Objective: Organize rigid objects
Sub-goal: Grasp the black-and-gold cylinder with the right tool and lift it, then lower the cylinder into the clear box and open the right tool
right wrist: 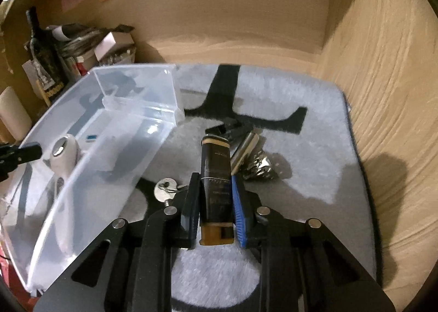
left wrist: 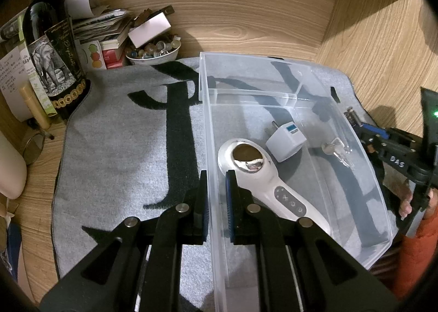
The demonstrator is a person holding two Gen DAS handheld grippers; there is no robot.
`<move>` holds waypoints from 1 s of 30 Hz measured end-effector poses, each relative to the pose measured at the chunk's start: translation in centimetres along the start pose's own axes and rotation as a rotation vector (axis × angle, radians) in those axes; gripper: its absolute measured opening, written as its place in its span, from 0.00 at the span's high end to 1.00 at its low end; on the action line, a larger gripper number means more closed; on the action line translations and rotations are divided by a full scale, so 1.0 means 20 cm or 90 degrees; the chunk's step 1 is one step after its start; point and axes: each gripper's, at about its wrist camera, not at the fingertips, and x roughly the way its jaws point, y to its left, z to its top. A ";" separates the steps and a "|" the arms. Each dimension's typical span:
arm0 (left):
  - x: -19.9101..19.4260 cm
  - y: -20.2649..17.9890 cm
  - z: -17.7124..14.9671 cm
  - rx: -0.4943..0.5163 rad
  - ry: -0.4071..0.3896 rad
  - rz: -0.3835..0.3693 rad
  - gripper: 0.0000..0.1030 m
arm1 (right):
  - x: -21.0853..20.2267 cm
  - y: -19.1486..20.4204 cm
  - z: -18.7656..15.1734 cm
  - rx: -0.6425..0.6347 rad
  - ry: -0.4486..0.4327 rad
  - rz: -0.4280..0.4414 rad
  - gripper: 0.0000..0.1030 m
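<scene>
The right gripper is clamped on a dark, flat-sided lighter, black-bodied with an amber base, pinched across its narrow width just above the grey mat. The left gripper straddles the near-left wall of the clear plastic bin, one finger outside, one inside, jaws at a narrow gap around that thin wall; whether they actually pinch it cannot be told, but it looks placed to steady the bin.

The job now, by the look of it, is to carry the lighter left over the rim and into the bin. The smooth, hard casing could slip between the pads, so a level carry and a low release make sense (the bin wall is glossy and light, and it will skid if knocked).

Already in the bin: a white handheld massager with a polished metal head, a boxy white USB charger plug and a small metal key. Still on the fuzzy mat near the lighter lie another key, a brushed metal cylinder and a crumpled foil lump.
</scene>
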 end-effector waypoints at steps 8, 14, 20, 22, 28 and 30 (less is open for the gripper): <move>0.00 0.00 0.00 0.000 0.000 0.000 0.91 | -0.19 0.10 0.05 -0.019 -0.065 0.015 0.81; 0.00 0.00 0.00 0.000 0.000 0.001 0.91 | -0.29 0.20 0.10 -0.046 -0.110 0.036 0.81; 0.00 0.00 0.00 0.000 -0.001 0.001 0.91 | -0.34 0.32 0.13 -0.077 -0.138 0.064 0.81; 0.00 0.00 0.00 0.000 -0.001 0.001 0.91 | -0.33 0.36 0.14 -0.089 -0.138 0.077 0.81; 0.00 -0.01 0.00 -0.001 -0.001 0.000 0.91 | -0.26 0.49 0.14 -0.126 -0.110 0.103 0.81; 0.00 -0.01 0.01 -0.001 -0.001 -0.001 0.91 | -0.22 0.53 0.14 -0.132 -0.094 0.110 0.81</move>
